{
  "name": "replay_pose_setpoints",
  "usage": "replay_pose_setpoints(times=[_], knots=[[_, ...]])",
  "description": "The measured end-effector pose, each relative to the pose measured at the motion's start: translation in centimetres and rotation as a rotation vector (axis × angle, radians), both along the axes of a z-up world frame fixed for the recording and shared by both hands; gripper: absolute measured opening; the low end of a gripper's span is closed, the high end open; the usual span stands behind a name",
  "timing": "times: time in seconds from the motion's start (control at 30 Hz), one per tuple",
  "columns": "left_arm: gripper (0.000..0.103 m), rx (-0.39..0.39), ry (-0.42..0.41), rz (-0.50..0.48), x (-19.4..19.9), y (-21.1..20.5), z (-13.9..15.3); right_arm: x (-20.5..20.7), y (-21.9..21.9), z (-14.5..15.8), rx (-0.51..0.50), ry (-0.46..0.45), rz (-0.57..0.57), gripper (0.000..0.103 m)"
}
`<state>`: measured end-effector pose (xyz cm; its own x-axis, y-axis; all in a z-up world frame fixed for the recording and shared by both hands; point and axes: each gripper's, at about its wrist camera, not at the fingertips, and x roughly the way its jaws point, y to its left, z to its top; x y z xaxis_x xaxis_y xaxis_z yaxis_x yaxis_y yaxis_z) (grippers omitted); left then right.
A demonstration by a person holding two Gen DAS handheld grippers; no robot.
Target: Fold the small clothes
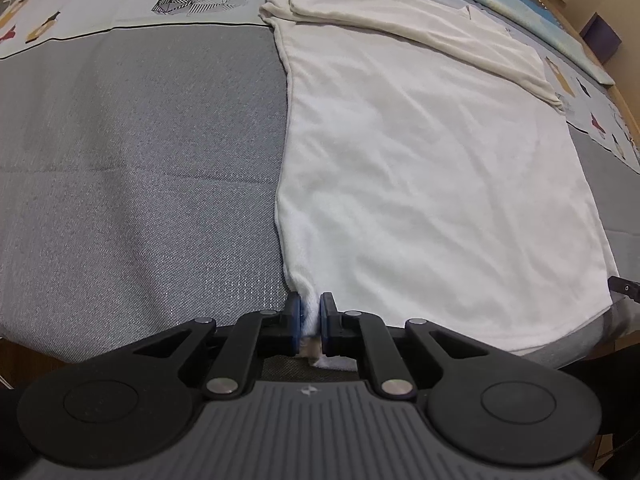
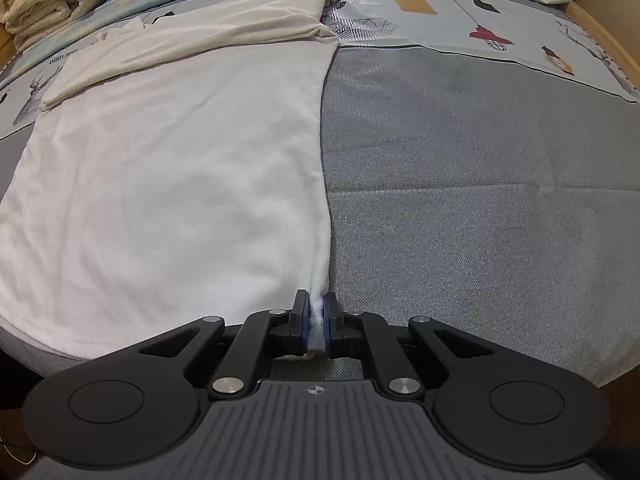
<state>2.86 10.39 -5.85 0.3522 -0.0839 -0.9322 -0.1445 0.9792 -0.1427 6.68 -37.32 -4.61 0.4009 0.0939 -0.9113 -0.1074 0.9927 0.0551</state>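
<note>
Your left gripper is clamped on the near left corner of the white shirt, a bunch of hem pinched between its blue pads. That corner sits at the near edge of the bed, and the cloth puckers upward just ahead of the jaws.

From there the shirt lies flat on the grey bedcover, running away from you toward the far edge. Its left side edge runs nearly straight up the bed, with bare grey cover to the left of it. Across the far part of the shirt, the top is folded over itself into a cream-looking band that slants across the width. Beyond the grey area a printed cloth with a line-drawn deer covers the far edge of the bed.

In the left wrist view, the shirt's hem follows the near edge of the bed toward the right, slightly overhanging it.

Your right gripper is clenched on the near right corner of the shirt, white fabric squeezed between its pads, also at the near edge of the bed. To the right of that corner the grey cover is bare up to the printed cloth with lamps and tags.

In the right wrist view, a stack of folded cream blankets sits past the far left corner, with something red beside it.
</note>
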Motion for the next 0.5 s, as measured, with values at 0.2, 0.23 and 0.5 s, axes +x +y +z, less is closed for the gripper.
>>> replay_pose_setpoints(times=[0.2, 0.23, 0.5], knots=[[0.010, -0.005, -0.009, -0.003, -0.1, 0.0, 0.1, -0.2, 0.0, 0.1, 0.000, -0.006, 0.004, 0.007], [0.010, -0.007, -0.011, -0.001, -0.1, 0.0, 0.2, -0.2, 0.0, 0.1, 0.002, -0.010, 0.004, 0.007], [0.010, -0.018, -0.044, -0.007, -0.2, -0.2, 1.0, -0.2, -0.3, 0.7, 0.021, -0.042, -0.003, 0.006]])
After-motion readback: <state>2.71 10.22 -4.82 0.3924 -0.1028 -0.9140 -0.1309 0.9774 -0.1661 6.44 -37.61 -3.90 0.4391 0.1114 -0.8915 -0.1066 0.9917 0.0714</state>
